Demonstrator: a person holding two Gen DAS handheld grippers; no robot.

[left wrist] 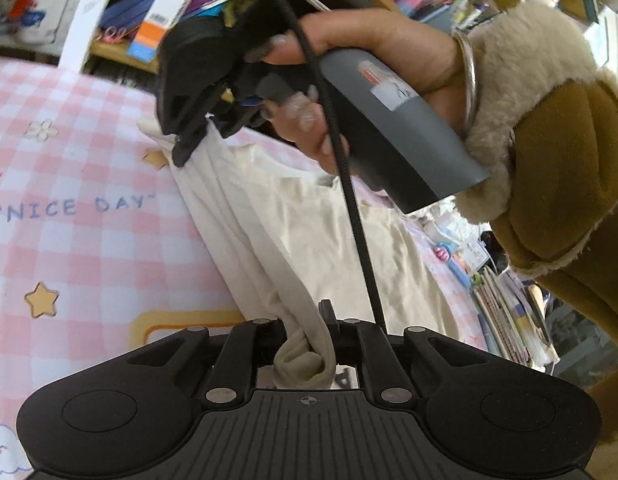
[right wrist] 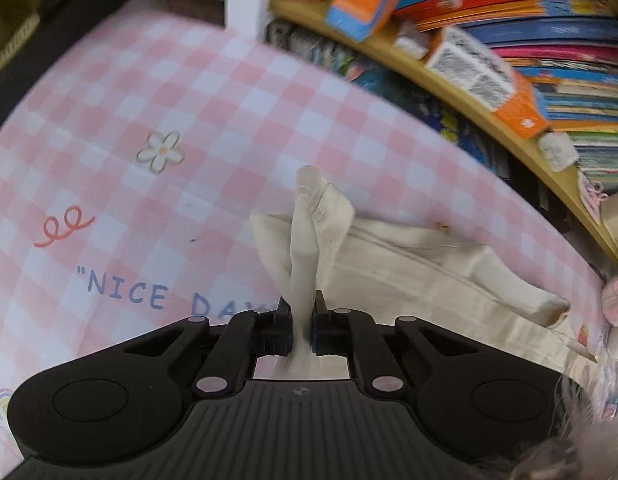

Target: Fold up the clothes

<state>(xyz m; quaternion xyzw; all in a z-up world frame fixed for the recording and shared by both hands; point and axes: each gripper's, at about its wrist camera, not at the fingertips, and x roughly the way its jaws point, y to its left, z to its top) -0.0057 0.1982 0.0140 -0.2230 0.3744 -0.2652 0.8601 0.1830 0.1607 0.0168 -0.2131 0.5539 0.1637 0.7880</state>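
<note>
Both jaws pinched the cream garment: left gripper and right gripper clamped bunched edges; soft, light cloth sagged between them.

Matte black left gripper with ribbed base and silver pivot screws; right gripper alike, grey-handled, black braided cable. Fleece-cuffed brown sleeve, silver bangle.

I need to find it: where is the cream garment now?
The cream garment lies on the pink checked sheet, right of the "NICE DAY" print, pinched by both grippers.
</note>
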